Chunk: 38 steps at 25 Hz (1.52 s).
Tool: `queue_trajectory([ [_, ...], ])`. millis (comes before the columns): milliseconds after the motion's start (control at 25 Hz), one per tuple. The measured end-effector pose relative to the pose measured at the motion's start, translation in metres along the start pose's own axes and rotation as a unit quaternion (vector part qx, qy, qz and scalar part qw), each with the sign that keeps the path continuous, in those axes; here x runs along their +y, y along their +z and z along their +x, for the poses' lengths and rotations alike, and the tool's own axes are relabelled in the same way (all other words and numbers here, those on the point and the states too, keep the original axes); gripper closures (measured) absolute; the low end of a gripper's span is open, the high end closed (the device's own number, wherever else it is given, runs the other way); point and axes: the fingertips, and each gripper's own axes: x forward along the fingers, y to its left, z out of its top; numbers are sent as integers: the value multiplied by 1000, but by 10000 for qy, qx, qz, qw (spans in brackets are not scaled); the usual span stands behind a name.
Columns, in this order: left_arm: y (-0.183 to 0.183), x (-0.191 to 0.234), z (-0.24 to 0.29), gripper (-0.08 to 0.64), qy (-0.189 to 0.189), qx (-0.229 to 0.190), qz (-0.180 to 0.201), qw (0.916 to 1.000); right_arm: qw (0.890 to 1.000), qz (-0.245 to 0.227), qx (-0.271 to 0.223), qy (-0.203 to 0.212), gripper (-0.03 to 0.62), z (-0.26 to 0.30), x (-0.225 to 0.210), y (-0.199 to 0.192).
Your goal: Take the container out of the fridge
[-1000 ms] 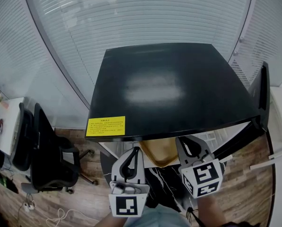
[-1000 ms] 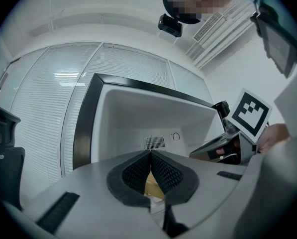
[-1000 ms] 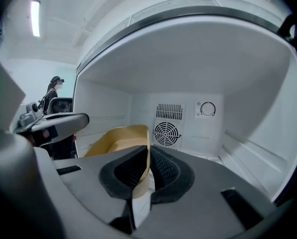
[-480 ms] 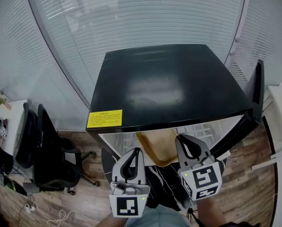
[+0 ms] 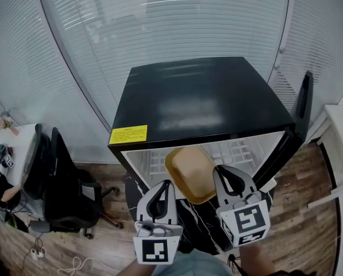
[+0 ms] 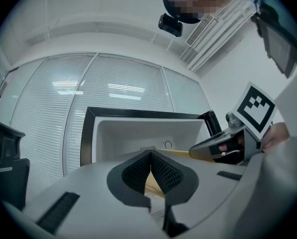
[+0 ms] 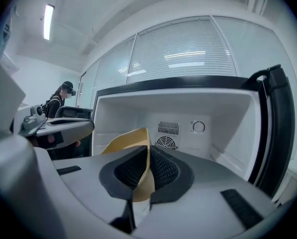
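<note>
- The left gripper (image 5: pixel 162 184), low and left of centre, has its jaws pressed together on nothing. It sits just beside the container's near-left edge.
- The container (image 5: pixel 188 171), a shallow tan one, is at mid-frame in the mouth of the open fridge (image 5: pixel 200 96), partly past the front edge.
- It looks light, thin-walled and probably a bit bendy, with a smooth rim that could slip. Gripped at one edge only, it may sag, so a second grip on the opposite rim would steady it.
- The right gripper (image 5: pixel 217 170), right of centre, has narrow jaws clamped on the container's near rim.
</note>
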Motion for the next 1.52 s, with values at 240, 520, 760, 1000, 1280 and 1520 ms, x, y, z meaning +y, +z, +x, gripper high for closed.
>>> queue_trajectory([
  [240,12,-12,-18,546,40,-74,102,9999,9998,-40,-190,68,563,-24,8,7],
  [520,16,-23,-40,546,233,-28,-6,9997,9988,-119,-362,314,563,-51,22,14],
  [760,24,-26,-57,546,256,-90,73,9996,9980,-124,-522,334,563,-73,34,21],
  [1000,35,-17,-78,546,166,-205,129,9996,9976,-108,-659,174,563,-91,55,27],
  [1280,48,-3,-104,546,-61,-339,140,9993,9967,-57,-806,-88,563,-112,92,33],
  [1520,54,0,-125,546,-261,-420,42,9988,9959,-49,-831,-348,564,-131,113,31],
])
